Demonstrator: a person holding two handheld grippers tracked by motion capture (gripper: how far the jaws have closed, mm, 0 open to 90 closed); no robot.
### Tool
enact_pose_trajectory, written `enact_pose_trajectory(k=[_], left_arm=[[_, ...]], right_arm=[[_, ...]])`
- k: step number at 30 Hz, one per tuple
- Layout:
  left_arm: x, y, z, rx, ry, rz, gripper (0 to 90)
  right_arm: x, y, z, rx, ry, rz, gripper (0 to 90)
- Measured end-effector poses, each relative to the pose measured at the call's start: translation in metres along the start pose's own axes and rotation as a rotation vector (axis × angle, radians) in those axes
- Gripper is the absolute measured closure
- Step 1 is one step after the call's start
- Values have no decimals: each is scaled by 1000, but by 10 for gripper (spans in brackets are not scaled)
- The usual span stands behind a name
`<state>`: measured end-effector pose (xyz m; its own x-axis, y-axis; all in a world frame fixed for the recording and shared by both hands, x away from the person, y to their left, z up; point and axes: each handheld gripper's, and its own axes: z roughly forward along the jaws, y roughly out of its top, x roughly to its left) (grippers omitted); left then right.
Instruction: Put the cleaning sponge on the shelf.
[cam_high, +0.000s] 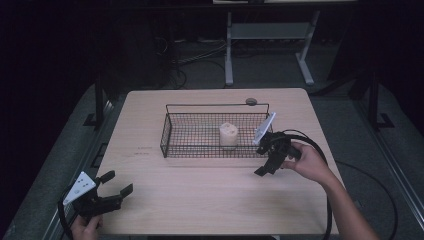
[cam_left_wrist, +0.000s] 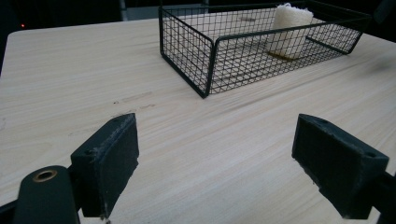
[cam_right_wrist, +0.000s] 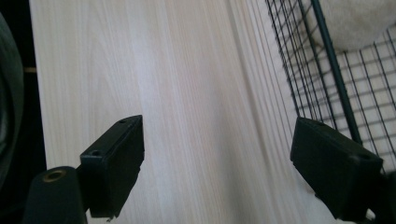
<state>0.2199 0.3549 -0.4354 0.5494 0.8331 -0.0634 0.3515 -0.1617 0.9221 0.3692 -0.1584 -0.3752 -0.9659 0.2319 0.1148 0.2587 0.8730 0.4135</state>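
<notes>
One light wood bench (cam_high: 200, 200), one black wire basket (cam_high: 172, 131) sitting on it toward the far middle. Inside the basket, one pale cream cylinder-shaped object (cam_high: 228, 135), upright, right of the basket's centre; it looks fibrous in the left gripper view (cam_left_wrist: 290, 28). One small dark round disc (cam_high: 251, 101) lies on the bench just behind the basket's back rim.

Two grippers, one per hand. Left gripper (cam_high: 116, 182) at the near left corner of the bench, held by the left hand (cam_high: 86, 227), jaws spread wide, nothing between them; well apart from the basket. Its own view looks along the bench toward the basket's near left corner (cam_left_wrist: 205, 70).

Right gripper (cam_high: 263, 167) just beside the basket's right end, held by the right hand (cam_high: 307, 162), pointing down at the bench. Jaws released, wide apart, empty. In its own view one jaw sits over bare wood, the other over the basket's mesh wall (cam_right_wrist: 322, 70), with the cream object (cam_right_wrist: 357, 21) at the top edge.
</notes>
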Motion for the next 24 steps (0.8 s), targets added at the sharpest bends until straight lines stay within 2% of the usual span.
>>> enact_pose_trajectory(k=[9,15,24], left_arm=[[0,0,0,1,0,1,139],[0,0,0,2,0,2,139],[-1,0,0,3,0,2,139]], right_arm=[[5,-15,3,7,-5,13,170],[10,-27,4,-9,-11,23,169],[21,-37,5,-19,-19,9,170]])
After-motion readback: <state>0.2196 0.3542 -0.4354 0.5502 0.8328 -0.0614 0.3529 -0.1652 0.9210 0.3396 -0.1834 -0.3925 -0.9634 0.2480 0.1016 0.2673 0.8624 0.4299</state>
